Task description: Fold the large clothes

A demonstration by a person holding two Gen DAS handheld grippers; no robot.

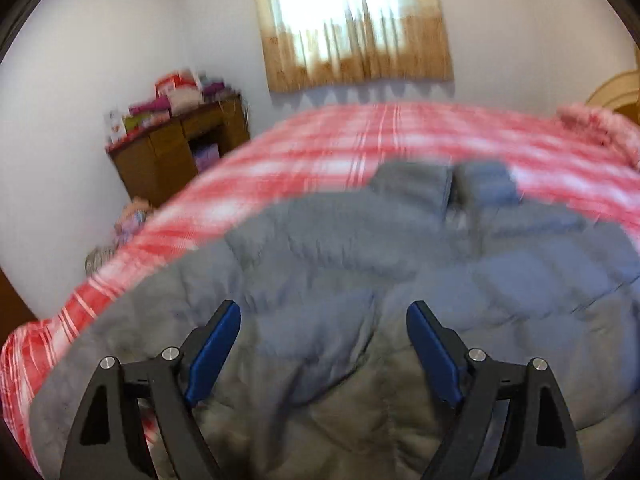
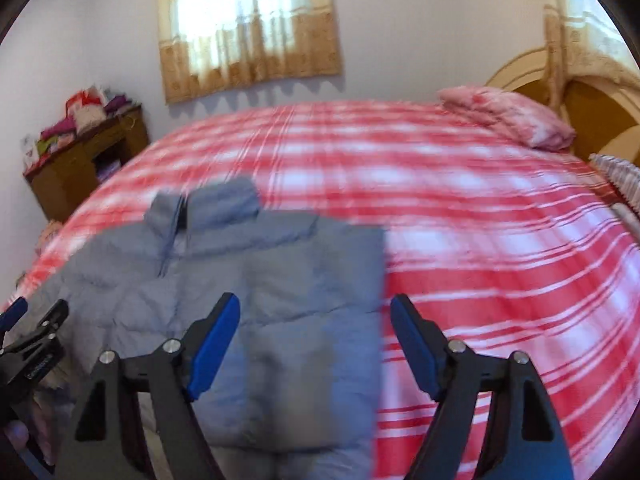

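A grey-blue puffer jacket (image 1: pixel 360 264) lies spread on a bed with a red and white plaid cover (image 1: pixel 320 148), its collar toward the far side. My left gripper (image 1: pixel 323 312) is open and empty, hovering above the jacket's near part. In the right wrist view the jacket (image 2: pixel 256 288) lies on the left of the bed (image 2: pixel 480 208). Its right side ends in a straight edge. My right gripper (image 2: pixel 315 308) is open and empty above that edge. The left gripper (image 2: pixel 36 320) shows at the left margin. Both views are motion-blurred.
A pink pillow (image 2: pixel 508 120) lies at the head of the bed by a wooden headboard (image 2: pixel 592 104). A brown wooden desk (image 1: pixel 180 152) piled with clothes and bags stands against the far wall. A curtained window (image 1: pixel 352 20) is behind the bed.
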